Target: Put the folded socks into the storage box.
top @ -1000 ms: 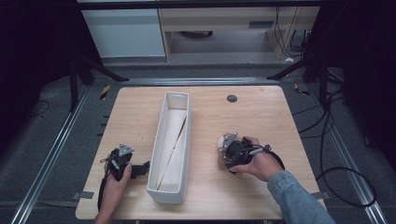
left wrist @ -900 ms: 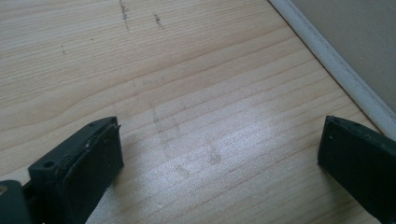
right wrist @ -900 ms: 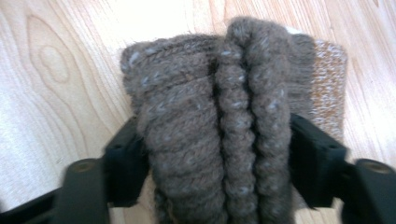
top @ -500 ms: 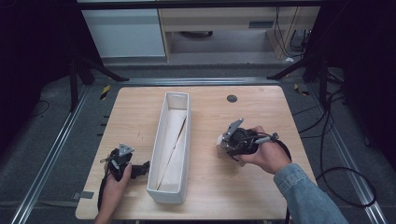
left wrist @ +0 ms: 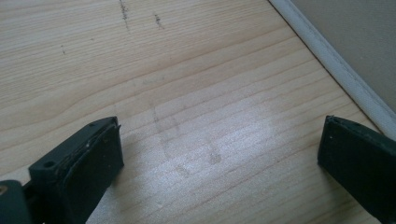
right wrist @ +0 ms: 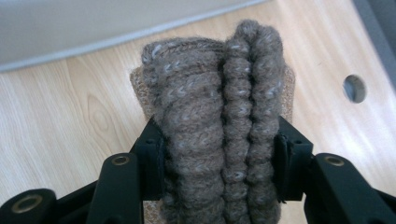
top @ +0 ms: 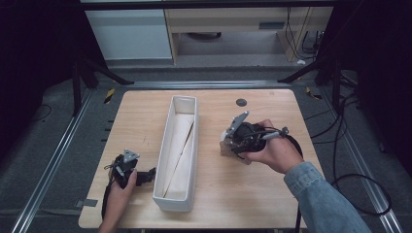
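Right hand-held gripper (right wrist: 219, 154) pinching a folded grey knitted cloth (right wrist: 217, 121) above the counter (top: 272, 194), right of the long white tray (top: 160, 194); its jaws have just been closing on the cloth. The soft, bulky folds may slip or unroll from the pads (right wrist: 156, 163), likely dropping short of the tray. Left hand-held gripper (left wrist: 219, 172) rests spread on the counter, holding nothing.

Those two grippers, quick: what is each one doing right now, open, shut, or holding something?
Left gripper: open, nothing between its jaws, just above the wooden table.
Right gripper: shut on a folded brown knitted cloth, held above the table.
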`<state>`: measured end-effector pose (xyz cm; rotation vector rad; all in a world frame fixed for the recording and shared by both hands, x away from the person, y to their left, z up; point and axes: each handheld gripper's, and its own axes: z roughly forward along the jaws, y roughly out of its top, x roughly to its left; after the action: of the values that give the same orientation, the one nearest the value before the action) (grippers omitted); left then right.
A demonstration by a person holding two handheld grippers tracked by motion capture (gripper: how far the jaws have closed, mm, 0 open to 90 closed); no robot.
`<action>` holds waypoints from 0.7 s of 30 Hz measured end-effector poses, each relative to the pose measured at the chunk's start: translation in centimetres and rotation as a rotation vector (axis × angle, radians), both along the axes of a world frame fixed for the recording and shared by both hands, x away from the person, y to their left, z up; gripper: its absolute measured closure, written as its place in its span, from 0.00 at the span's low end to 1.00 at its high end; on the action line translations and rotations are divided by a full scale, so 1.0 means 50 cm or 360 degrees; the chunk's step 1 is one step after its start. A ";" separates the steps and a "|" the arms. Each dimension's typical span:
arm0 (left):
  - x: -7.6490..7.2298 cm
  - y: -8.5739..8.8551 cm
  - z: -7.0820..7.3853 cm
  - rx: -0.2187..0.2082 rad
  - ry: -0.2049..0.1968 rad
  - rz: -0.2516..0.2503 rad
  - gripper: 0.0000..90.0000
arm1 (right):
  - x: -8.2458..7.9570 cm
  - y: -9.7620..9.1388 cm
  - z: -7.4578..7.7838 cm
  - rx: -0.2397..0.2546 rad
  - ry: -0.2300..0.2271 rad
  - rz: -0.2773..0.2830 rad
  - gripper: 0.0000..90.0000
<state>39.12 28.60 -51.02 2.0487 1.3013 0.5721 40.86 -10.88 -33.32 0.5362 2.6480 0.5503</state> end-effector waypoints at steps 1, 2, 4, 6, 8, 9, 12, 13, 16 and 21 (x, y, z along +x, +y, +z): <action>0.000 -0.001 0.000 -0.0004 -0.0004 0.0005 0.00 | 0.000 0.004 0.010 0.0002 -0.0007 0.0006 0.54; 0.000 0.000 0.000 -0.0003 -0.0004 0.0003 0.00 | 0.000 0.009 0.019 0.0014 -0.0013 0.0005 0.54; -0.001 0.000 0.000 -0.0005 -0.0004 0.0005 0.00 | -0.001 0.021 0.038 0.0024 -0.0026 0.0015 0.54; -0.001 0.000 0.000 -0.0004 -0.0003 0.0004 0.00 | -0.002 0.033 0.054 0.0030 -0.0036 0.0031 0.54; -0.001 0.000 0.000 -0.0005 -0.0004 0.0004 0.00 | -0.005 0.046 0.070 0.0028 -0.0047 0.0047 0.54; -0.001 0.000 0.000 -0.0004 -0.0001 0.0003 0.00 | -0.006 0.053 0.077 0.0033 -0.0047 0.0053 0.54; -0.001 0.000 0.000 -0.0003 -0.0002 0.0004 0.00 | -0.011 0.074 0.094 0.0028 -0.0055 0.0076 0.54; -0.001 0.000 0.000 -0.0002 -0.0001 0.0003 0.00 | -0.012 0.081 0.098 0.0029 -0.0058 0.0081 0.54; -0.001 0.000 0.000 -0.0002 -0.0002 0.0003 0.00 | -0.012 0.100 0.105 0.0038 -0.0056 0.0100 0.54; -0.002 0.000 0.000 -0.0001 -0.0002 0.0003 0.00 | -0.009 0.129 0.111 0.0040 -0.0059 0.0116 0.54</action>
<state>39.04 28.60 -51.03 2.0464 1.3027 0.5737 40.41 -4.44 -27.78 0.4343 2.6371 0.6100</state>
